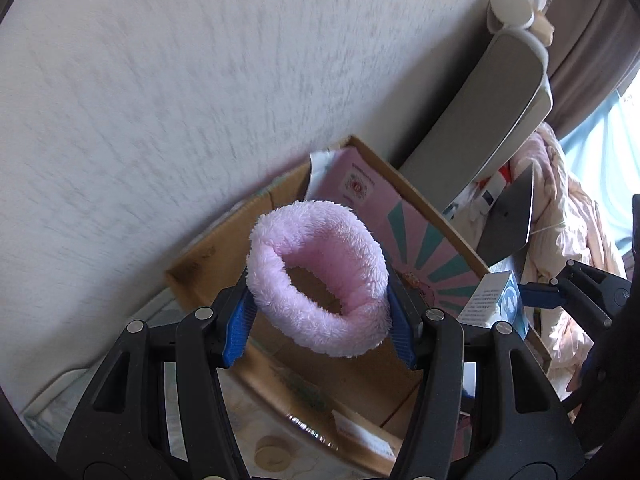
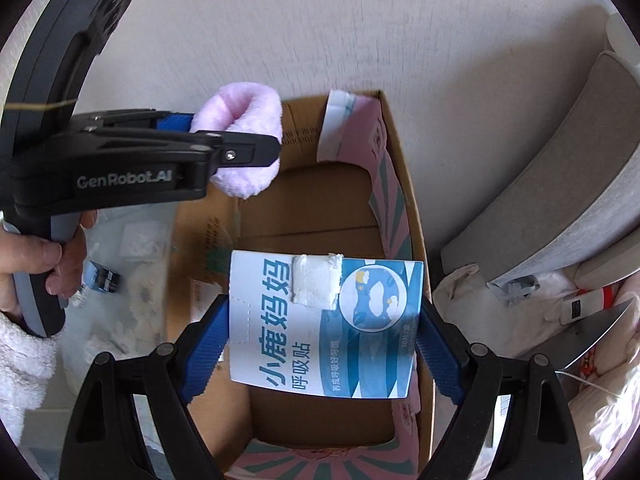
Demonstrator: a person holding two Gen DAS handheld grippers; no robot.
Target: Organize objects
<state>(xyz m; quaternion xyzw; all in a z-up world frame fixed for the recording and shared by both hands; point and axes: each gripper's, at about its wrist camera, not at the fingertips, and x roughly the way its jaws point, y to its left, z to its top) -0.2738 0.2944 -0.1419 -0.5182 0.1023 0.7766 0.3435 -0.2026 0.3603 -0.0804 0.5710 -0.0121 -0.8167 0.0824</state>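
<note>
While left gripper (image 1: 322, 316) fingers pinch fluffy pink ring (image 1: 318, 276), right gripper (image 2: 322, 344) fingers clamp glossy flat carton (image 2: 326, 326).

Box (image 2: 420, 208) open at top, w/ bare brown floor showing in middle: room to go down there. Pink card (image 2: 384, 184) lines its right wall and narrows the gap. Wall (image 2: 280, 20) just behind box blocks far side. Cushion (image 2: 560, 184) leans close on right. Left gripper (image 2: 240, 136) w/ pink ring (image 2: 248, 112) hangs over box's far-left corner; right gripper (image 2: 324, 344) w/ blue pack (image 2: 320, 320) sits over the near part.
</note>
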